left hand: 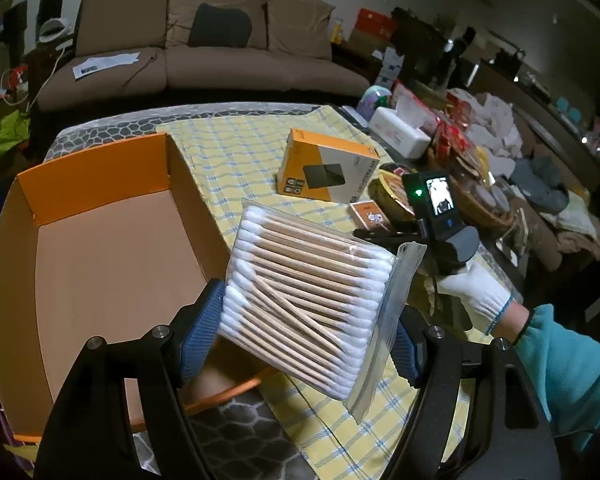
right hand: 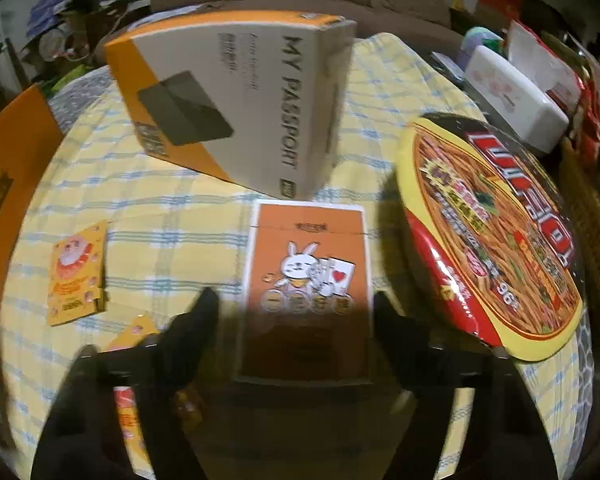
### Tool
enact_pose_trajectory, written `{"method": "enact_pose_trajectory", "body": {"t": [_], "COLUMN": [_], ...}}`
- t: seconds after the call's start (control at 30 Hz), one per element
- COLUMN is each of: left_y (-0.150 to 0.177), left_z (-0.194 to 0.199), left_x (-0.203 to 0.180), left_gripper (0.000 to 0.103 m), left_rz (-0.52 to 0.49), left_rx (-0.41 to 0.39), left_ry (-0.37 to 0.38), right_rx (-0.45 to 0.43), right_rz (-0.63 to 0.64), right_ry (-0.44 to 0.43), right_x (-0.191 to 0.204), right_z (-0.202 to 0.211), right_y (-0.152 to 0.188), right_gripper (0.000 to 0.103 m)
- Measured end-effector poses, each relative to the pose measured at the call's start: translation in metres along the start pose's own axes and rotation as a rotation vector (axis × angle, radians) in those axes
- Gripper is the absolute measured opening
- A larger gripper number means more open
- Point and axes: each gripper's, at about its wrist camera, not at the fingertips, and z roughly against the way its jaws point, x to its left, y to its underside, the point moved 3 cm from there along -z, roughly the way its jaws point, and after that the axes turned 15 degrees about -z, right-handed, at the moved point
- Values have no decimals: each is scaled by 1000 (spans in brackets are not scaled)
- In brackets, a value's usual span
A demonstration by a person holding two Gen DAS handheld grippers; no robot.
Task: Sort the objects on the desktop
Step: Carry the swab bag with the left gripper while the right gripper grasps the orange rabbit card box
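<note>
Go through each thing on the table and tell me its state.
Left tool: shut on swab bag.
Swab bag: sealed, held above the table.
Cardboard box: open, nothing visible inside.
Right tool: open, straddling card deck.
Card deck: flat, closed.
Noodle bowl: sealed.

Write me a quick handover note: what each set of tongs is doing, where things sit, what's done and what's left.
Left tongs: shut on the bag of cotton swabs, held over the near edge of the orange cardboard box, which shows nothing inside.
Right tongs: straddling the rabbit card box on the checked cloth; pads not visibly pressing, so no grip yet.
Still on the cloth: hard-drive box, noodle bowl, small yellow card pack.
Done: nothing boxed yet. Left: everything.
</note>
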Motion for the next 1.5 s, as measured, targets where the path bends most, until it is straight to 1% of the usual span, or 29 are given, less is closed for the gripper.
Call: {"method": "enact_pose_trajectory", "body": {"t": [0.03,0.1,0.17,0.23,0.33,0.5,0.6,0.73,0.83,1.03,1.17,1.33,1.43,1.5], "left_y": [0,2,3,3,4,6,9,18,26,38,43,44,40,36], "left_z": [1,0,0,0,0,6,11,17,21,27,38,57,55,49], "left_x": [1,2,4,7,16,38,52,76,92,106,120,143,158,168], "left_gripper": [72,72,72,72,72,72,72,72,72,72,72,72,72,72], "left_rz": [0,2,5,11,32,78,110,165,211,246,283,359,393,416], "left_rx": [-2,-1,1,1,-1,-3,-8,-2,4,21,4,-49,-61,-59], "left_ry": [-6,-13,-19,-24,-31,-61,-90,-127,-145,-172,-173,-154,-122,-85], "right_rx": [-1,13,15,15,5,-26,-44,-65,-53,-27,-9,22,41,48], "right_rz": [-8,-34,-40,-48,-65,-85,-66,-11,-2,61,108,173,189,192], "right_ry": [-1,-29,-39,-45,-76,-138,-179,-224,-292,-402,-448,-440,-418,-397], "right_x": [-1,-4,-5,-6,-7,3,18,51,82,151,193,249,282,299], "right_z": [1,2,4,8,18,46,65,89,103,129,138,132,117,107], "right_y": [-1,-1,-1,-1,-3,-8,-11,-9,-6,-1,-1,-6,-15,-18], "right_gripper": [60,60,60,60,60,60,60,60,60,60,60,60,60,60]}}
